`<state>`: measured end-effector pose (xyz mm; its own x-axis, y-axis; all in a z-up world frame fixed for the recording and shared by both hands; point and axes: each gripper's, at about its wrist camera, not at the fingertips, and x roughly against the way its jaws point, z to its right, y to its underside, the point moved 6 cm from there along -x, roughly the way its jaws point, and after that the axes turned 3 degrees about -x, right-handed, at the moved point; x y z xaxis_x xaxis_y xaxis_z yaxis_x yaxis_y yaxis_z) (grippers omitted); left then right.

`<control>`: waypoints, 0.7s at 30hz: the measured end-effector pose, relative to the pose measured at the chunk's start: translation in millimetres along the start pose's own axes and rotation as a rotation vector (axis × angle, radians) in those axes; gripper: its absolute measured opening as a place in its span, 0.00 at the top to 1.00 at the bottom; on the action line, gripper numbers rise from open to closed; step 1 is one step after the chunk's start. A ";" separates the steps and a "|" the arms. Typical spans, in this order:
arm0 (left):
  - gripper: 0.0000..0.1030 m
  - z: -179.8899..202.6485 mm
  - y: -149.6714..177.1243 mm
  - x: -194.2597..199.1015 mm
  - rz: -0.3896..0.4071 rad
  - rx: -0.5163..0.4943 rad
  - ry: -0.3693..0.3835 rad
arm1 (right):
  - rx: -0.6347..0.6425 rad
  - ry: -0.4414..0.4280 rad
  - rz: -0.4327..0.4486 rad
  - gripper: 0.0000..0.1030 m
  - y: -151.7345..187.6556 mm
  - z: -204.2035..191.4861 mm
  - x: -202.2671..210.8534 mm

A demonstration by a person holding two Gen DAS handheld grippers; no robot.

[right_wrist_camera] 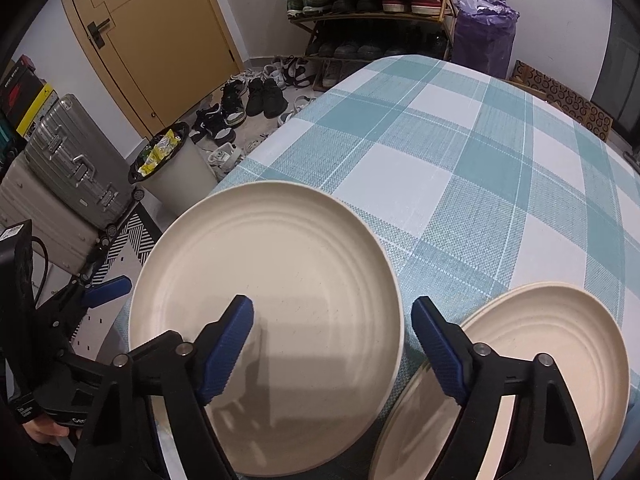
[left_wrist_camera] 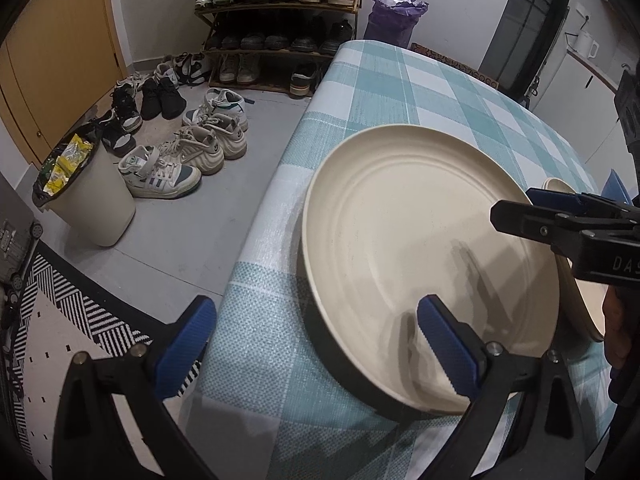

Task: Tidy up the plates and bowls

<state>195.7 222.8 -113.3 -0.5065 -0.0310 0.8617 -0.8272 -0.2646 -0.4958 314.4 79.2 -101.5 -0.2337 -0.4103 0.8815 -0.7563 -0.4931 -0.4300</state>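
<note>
Matt cream plates point(right_wrist_camera: 280, 264), woven checked tablecloth point(right_wrist_camera: 460, 152)

Premises: a private home, entrance area doubling as a dining spot. Evidence as follows. A tiered wooden shoe rack point(right_wrist_camera: 370, 8) stands loaded against the white wall, with loose trainers and black shoes point(left_wrist_camera: 176, 136) spread over the grey floor before it. A mustard-yellow door with a dark lever handle point(right_wrist_camera: 160, 36) is at left. Ribbed silver hard-shell suitcases point(right_wrist_camera: 72, 176) are stacked near a cream waste bin lined with a black bag point(left_wrist_camera: 86, 196). A table under a teal-and-white checked cloth point(right_wrist_camera: 460, 168) carries cream round plates point(right_wrist_camera: 280, 300).
</note>
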 end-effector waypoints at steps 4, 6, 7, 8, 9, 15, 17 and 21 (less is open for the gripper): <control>0.07 -2.4 2.5 0.1 -0.001 -0.001 -0.006 | 0.003 -0.002 -0.005 0.24 3.1 -3.1 0.4; 0.07 -3.6 3.4 1.1 0.002 0.003 -0.003 | 0.001 -0.016 -0.007 0.26 3.8 -3.9 1.6; 0.07 -4.0 4.1 1.3 0.001 0.003 -0.002 | 0.000 -0.024 -0.008 0.28 4.1 -4.4 2.2; 0.07 -4.3 4.4 1.6 0.002 0.003 -0.004 | 0.003 -0.022 -0.009 0.30 4.6 -4.7 2.4; 0.07 -4.4 4.6 1.9 0.003 0.002 -0.006 | 0.006 -0.014 -0.012 0.31 5.5 -4.6 2.6; 0.18 -7.4 7.6 3.8 0.001 -0.004 -0.026 | 0.014 0.009 -0.013 0.38 11.0 -3.7 6.1; 0.22 -9.1 8.4 5.8 0.008 -0.001 -0.034 | 0.018 0.011 -0.016 0.41 12.6 -3.6 7.3; 0.34 -14.0 9.4 10.2 0.023 0.012 -0.042 | 0.016 0.008 -0.018 0.47 16.9 -4.5 10.0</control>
<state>179.3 233.5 -110.7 -0.5145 -0.0775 0.8540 -0.8124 -0.2746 -0.5144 296.5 70.2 -99.1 -0.2254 -0.3953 0.8905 -0.7502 -0.5127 -0.4175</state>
